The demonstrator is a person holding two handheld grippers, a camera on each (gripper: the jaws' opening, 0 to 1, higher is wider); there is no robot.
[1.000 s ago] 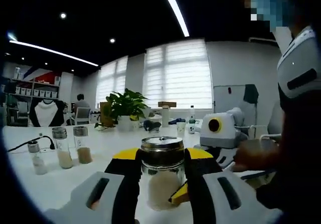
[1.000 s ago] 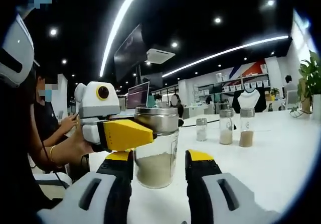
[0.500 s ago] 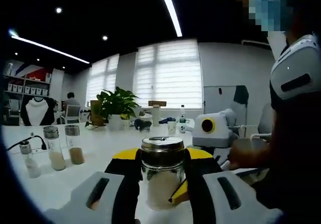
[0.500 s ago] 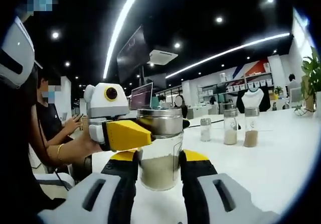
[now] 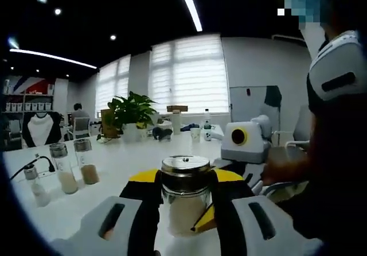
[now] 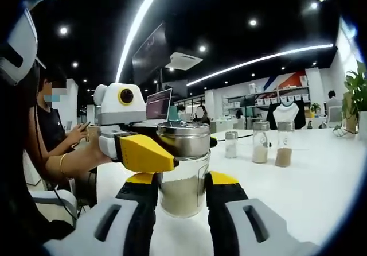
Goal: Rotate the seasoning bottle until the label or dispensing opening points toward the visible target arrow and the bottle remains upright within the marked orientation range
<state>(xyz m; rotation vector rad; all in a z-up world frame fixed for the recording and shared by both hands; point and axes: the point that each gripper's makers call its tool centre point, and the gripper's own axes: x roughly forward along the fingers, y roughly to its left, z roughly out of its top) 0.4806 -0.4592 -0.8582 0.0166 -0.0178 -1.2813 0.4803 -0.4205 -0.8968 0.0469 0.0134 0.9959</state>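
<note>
The seasoning bottle (image 5: 184,201) is a clear glass jar with a shiny metal lid and pale powder inside. It stands upright on the white table (image 5: 114,170). My left gripper (image 5: 184,178) is shut on it, its yellow-tipped jaws pressed against both sides below the lid. In the right gripper view the same bottle (image 6: 182,187) sits between the jaws of my right gripper (image 6: 182,181), which touch its lower sides. The left gripper (image 6: 143,152) reaches in from the left there, one yellow jaw against the bottle's neck. The right gripper's white body (image 5: 243,142) is behind the bottle on the right.
Three small spice bottles (image 5: 63,169) (image 6: 260,142) stand in a row farther out on the table. A potted plant (image 5: 132,115) and cups sit at the far end. A seated person (image 6: 54,130) is beside the table. A hand (image 5: 281,173) holds the right gripper.
The right gripper's jaws have drawn in from a wider gap until they touch the bottle. Both views have shifted a little; the bottle stays upright in the left gripper.
</note>
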